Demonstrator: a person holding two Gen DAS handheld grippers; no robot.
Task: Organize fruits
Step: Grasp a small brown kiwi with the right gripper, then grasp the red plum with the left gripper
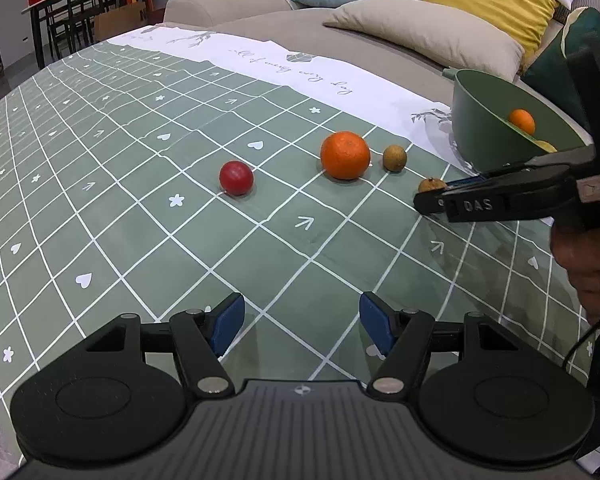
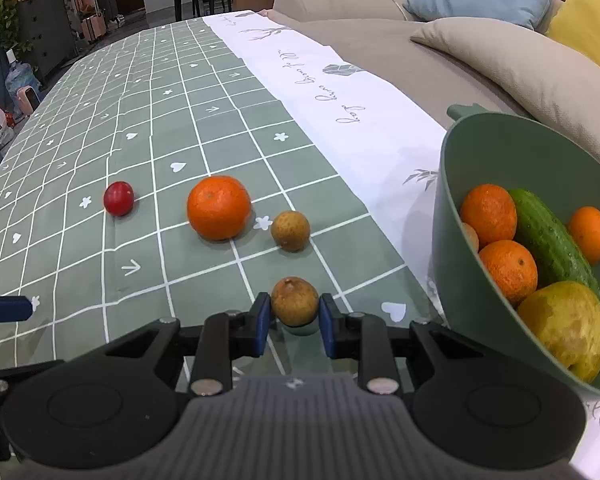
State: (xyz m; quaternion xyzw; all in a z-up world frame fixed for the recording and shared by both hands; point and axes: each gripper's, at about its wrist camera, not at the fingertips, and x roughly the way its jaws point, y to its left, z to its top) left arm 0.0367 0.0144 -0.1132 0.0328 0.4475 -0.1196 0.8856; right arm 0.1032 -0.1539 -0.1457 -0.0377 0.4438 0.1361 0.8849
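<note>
Straddling a brown longan (image 2: 295, 301) on the table (image 2: 204, 128), the right hand-held gripper (image 2: 294, 322) narrows for a bowl-bound (image 2: 460, 184) pickup, left hand-held gripper (image 1: 302, 326) spread wide, idle.

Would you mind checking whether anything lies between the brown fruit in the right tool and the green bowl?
Nothing visible does: only bare checked tablecloth separates the small brown round fruit, between the right tool's pads, from the green plastic bowl.
</note>
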